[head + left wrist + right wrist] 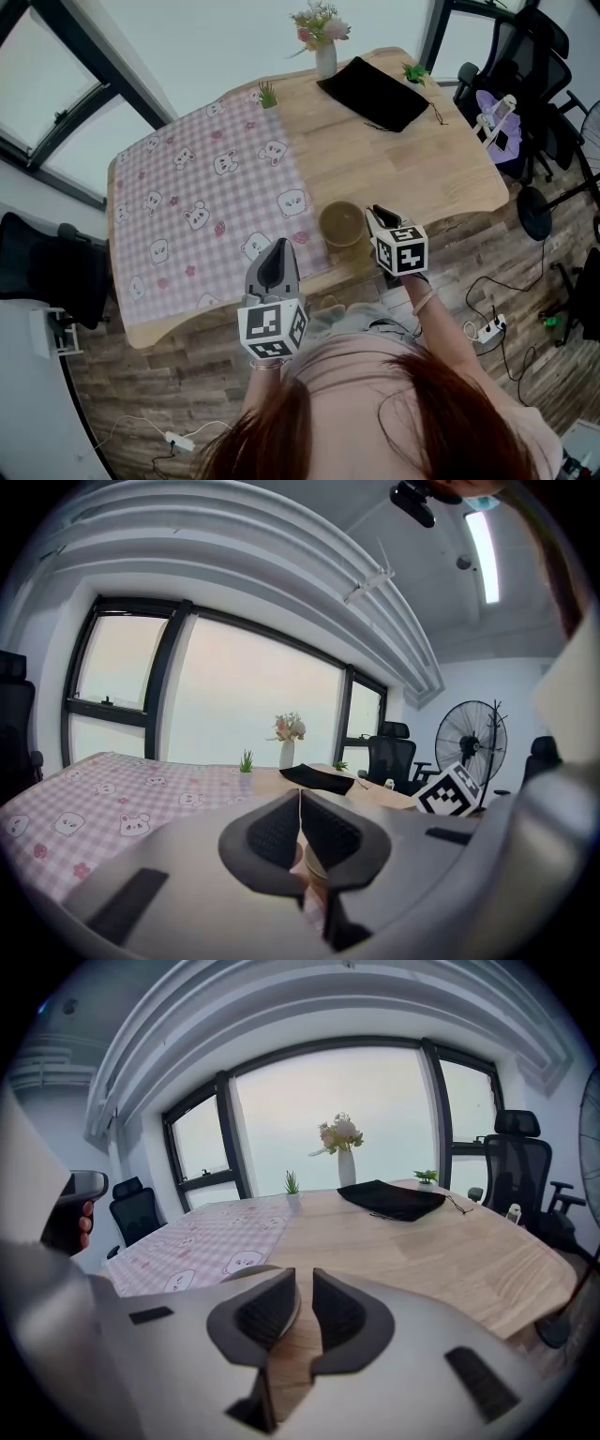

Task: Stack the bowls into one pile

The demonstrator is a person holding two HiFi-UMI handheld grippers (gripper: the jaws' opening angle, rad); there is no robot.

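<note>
"Since you ask how far along it is, I'd say the job looks just about done."

"How come?"

"Look at the table (422,141). I can find only one brown round thing, the pile of bowls (342,225). It sits near the front edge, just beside the pink bear cloth (206,187). No other bowl sits anywhere else."

"How many bowls are in it?"

"I can't count them from up here. It may be a few, one inside the other."

"Is anyone holding it?"

"No. The right gripper (377,216) hangs just beside the pile, on its right. Its jaws are a tiny bit apart and nothing is between them. The left gripper (278,248) is by the table's front edge, close to the person. Its jaws are pressed together, with nothing in them."

"So what is left?"

"Not much, I think. Maybe a little push to make the pile straight, if it leans. I can't tell if it does."
</note>
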